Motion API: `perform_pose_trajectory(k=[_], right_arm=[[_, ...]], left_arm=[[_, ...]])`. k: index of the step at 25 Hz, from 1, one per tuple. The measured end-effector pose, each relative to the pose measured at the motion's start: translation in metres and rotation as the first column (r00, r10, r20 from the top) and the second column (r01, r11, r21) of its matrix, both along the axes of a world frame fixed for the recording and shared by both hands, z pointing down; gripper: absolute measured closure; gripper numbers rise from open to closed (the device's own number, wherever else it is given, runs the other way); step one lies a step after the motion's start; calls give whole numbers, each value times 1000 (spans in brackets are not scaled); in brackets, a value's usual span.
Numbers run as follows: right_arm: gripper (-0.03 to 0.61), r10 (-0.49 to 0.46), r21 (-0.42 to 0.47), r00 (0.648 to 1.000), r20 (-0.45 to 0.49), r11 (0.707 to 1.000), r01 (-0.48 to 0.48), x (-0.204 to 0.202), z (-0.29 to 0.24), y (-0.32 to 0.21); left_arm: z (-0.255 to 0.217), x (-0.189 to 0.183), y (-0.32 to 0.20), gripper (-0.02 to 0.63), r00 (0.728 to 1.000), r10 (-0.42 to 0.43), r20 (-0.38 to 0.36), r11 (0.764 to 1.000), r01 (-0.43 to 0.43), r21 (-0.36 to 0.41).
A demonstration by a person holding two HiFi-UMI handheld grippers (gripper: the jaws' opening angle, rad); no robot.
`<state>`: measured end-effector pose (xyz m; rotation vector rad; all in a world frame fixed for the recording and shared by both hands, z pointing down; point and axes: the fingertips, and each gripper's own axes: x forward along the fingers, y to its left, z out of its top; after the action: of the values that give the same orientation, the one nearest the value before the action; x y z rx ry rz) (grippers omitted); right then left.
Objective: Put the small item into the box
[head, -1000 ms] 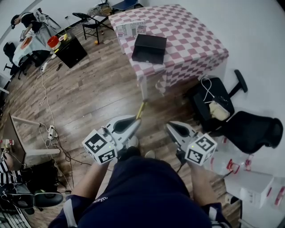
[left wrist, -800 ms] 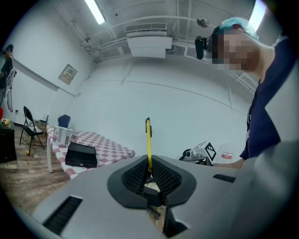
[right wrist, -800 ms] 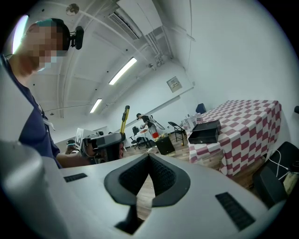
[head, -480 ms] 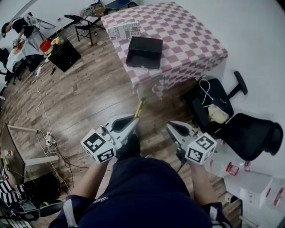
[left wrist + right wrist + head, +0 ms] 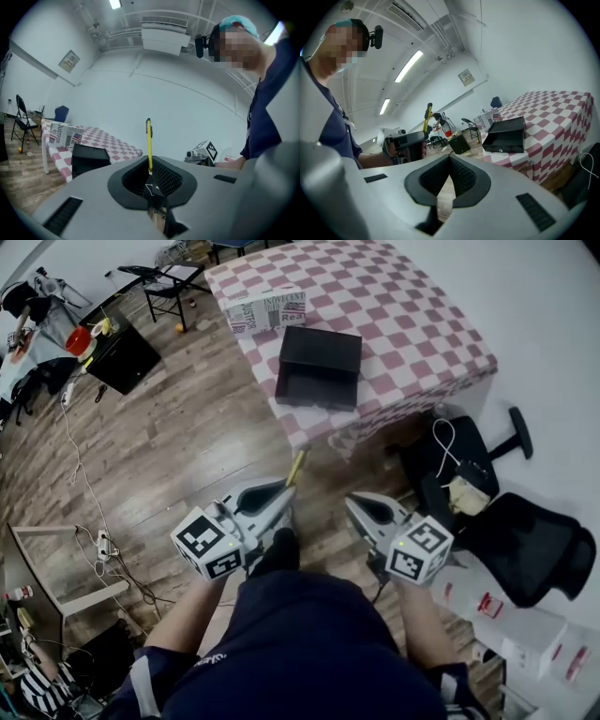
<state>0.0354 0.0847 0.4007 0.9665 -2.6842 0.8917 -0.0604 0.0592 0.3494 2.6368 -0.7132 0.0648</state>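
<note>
A slim yellow pen with a black clip [image 5: 149, 143], the small item bound for the box, stands upright, pinched at its lower end in the clenched jaws of the left gripper [image 5: 151, 182]. It is held well short of the matt black rectangular box [image 5: 319, 367], a hold that would keep its free tip clear of the person's body and pointed toward the box. The right gripper [image 5: 449, 161] rides just beside the left one, on the near side of the box, its jaws pressed together on nothing, apparently kept in reserve. The box sits close to the near corner of the table draped in a pink-and-white checked cloth [image 5: 412, 315], with a white printed carton [image 5: 267, 310] just behind it. That leaves the box's front edge reachable from the bare wooden floor [image 5: 187, 446]. To the right of the box, off the table, black office chairs [image 5: 525, 531] crowd the floor, so the open room for an approach looks to lie straight ahead and to the box's left.
</note>
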Motion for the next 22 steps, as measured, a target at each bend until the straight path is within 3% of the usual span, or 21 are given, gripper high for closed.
perform_pose_trajectory(k=[10,22], right_arm=[[563,41,-56,999,-24,998,-43,-46,8,-110],[563,85,-100,994,-72,991,-92,-57,20,-167]], left_arm=[[12,-46,-120,568,999,42,2,999,-42,-24],[35,-63,-185,568,996,93,-10,993,-93,-68]])
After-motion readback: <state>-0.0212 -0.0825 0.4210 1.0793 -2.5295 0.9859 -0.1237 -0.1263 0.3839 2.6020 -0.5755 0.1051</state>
